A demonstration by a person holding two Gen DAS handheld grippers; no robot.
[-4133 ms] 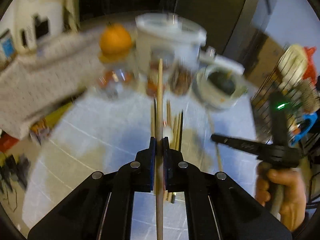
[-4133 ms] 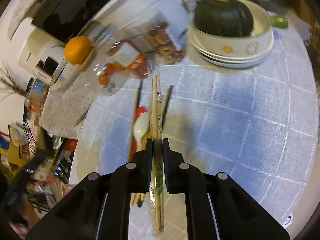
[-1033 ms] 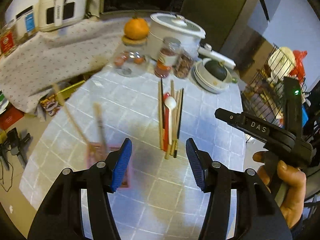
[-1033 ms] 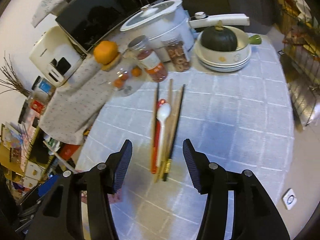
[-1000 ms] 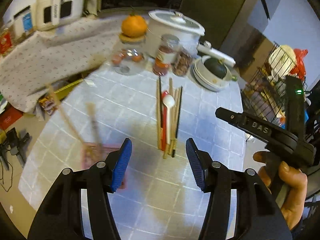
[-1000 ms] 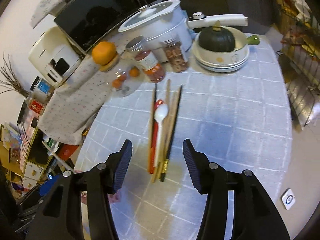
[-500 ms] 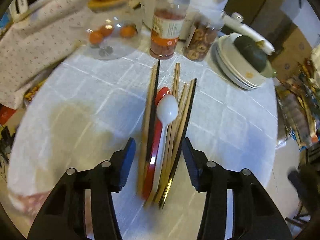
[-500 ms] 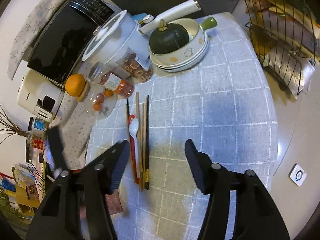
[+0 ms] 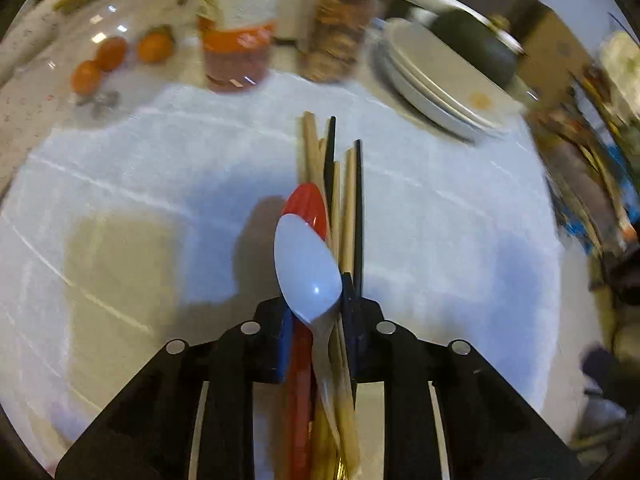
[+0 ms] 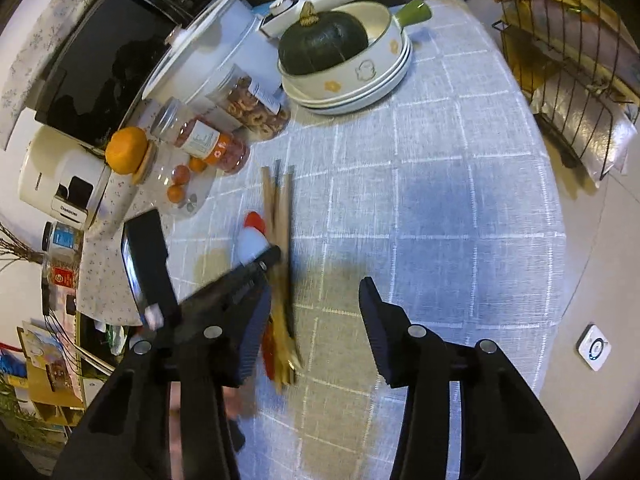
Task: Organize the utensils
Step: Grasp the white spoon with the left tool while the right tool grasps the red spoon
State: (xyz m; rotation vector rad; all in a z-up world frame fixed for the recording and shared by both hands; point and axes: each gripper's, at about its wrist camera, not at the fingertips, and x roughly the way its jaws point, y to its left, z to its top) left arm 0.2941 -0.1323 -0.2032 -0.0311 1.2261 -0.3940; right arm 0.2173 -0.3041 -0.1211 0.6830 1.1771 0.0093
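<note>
Bundle (image 9: 332, 240) of chopsticks plus white spoon (image 9: 310, 272) and red spoon (image 9: 306, 204) lies on desk (image 9: 460, 240), long axis running straight ahead between our left tongs (image 9: 316, 332). Left tongs closed around bundle near handle end, low over desk, pointing along it. Right tongs (image 10: 312, 320) wide apart, holding nothing, raised above desk; bundle sits ahead and left of them. We judge left hand nearer, so gathering falls to it.

a dark green squash (image 10: 323, 43) sits in stacked bowls (image 10: 372, 80) beside jars (image 10: 256, 106).
</note>
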